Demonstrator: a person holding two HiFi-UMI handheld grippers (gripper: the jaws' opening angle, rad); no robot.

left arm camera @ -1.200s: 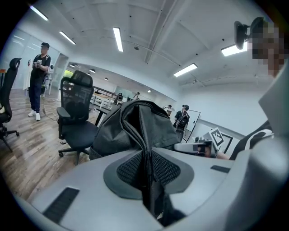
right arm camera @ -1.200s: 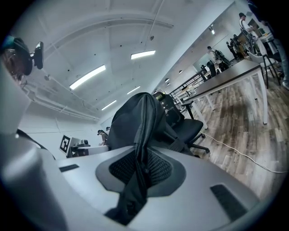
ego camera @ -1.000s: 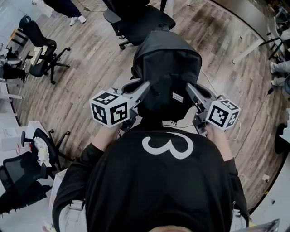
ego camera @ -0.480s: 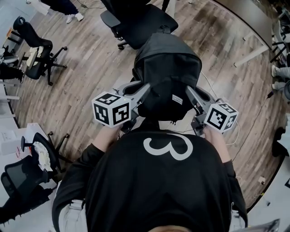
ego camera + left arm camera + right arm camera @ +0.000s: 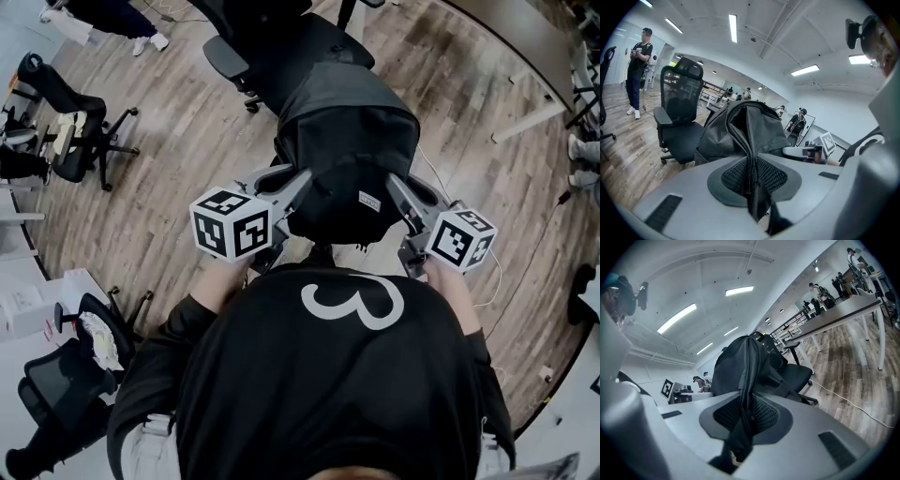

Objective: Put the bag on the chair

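A black backpack (image 5: 347,159) hangs in the air in front of me, held from both sides. My left gripper (image 5: 298,187) is shut on a fold of its fabric and strap at the bag's left edge (image 5: 751,180). My right gripper (image 5: 396,192) is shut on the strap at its right edge (image 5: 744,420). A black office chair (image 5: 281,47) stands just beyond the bag, its seat partly hidden by the bag's top. In the left gripper view the chair (image 5: 677,122) shows left of the bag (image 5: 745,131); in the right gripper view its seat (image 5: 794,373) shows behind the bag (image 5: 738,366).
Other black office chairs stand at the left (image 5: 70,131) and lower left (image 5: 66,375). White table legs (image 5: 534,117) and a floor cable (image 5: 492,277) lie to the right. A person (image 5: 637,70) stands far left, beyond the chair. The floor is wood planks.
Both grippers keep their hold on the backpack. The view has shifted a little: the chairs at the left have slid toward the frame's edge and the target chair sits slightly closer.
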